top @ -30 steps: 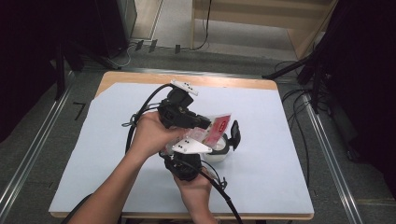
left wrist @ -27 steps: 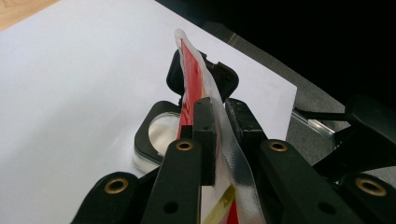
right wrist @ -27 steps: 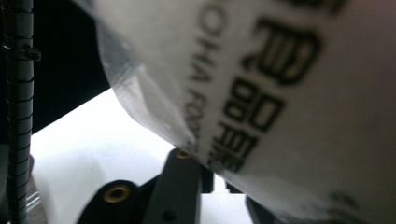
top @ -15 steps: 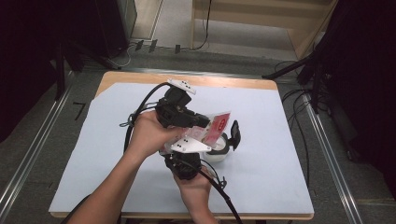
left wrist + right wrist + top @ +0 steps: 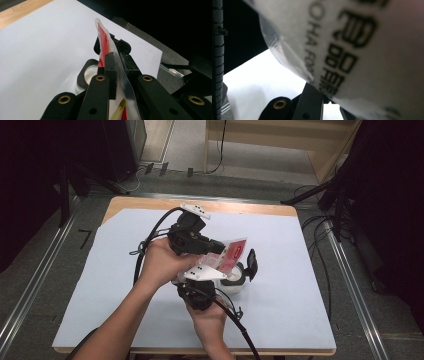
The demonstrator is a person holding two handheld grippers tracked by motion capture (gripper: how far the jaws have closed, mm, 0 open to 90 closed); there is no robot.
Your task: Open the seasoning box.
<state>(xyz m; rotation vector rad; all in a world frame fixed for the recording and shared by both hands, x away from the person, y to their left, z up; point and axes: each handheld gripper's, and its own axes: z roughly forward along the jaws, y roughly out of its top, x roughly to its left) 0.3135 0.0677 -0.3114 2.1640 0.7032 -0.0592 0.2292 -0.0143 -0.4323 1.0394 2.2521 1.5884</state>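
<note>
Fingers point(image 5: 111, 72) of the left gripper point(image 5: 117, 65) are seen clamped flat on a red-and-white sachet point(image 5: 103, 41), the thin packet pinched edge-on between the two black pads in the left gripper view. The sachet is held off the table, just above a small white cup point(image 5: 234, 279), near the middle of the white sheet point(image 5: 310, 285). In the high view the sachet point(image 5: 234, 254) is seen with its long axis running roughly level across the picture, one end gripped at the left, the free end pointed toward the right and slightly away from the person. In the left gripper view that same free end is stretched away from the jaws, its edge turned upward.

Close against the lens of the right gripper view, the packet's white face point(image 5: 362, 50) is shown blurred, with dark printed lettering across it. The right gripper point(image 5: 227, 270) is held just below the left one in the high view, and its jaws are closed tight on the sachet's lower edge, though the pinch itself is hidden by the packet. A dark jaw point(image 5: 251, 264) is seen standing just beside the cup's right rim.

Both hands are bunched together, the left hand point(image 5: 160, 262) above, the right hand point(image 5: 207, 317) below. Black cables point(image 5: 150, 240) are trailed back over the sheet, which is laid on a wooden table point(image 5: 150, 202).
</note>
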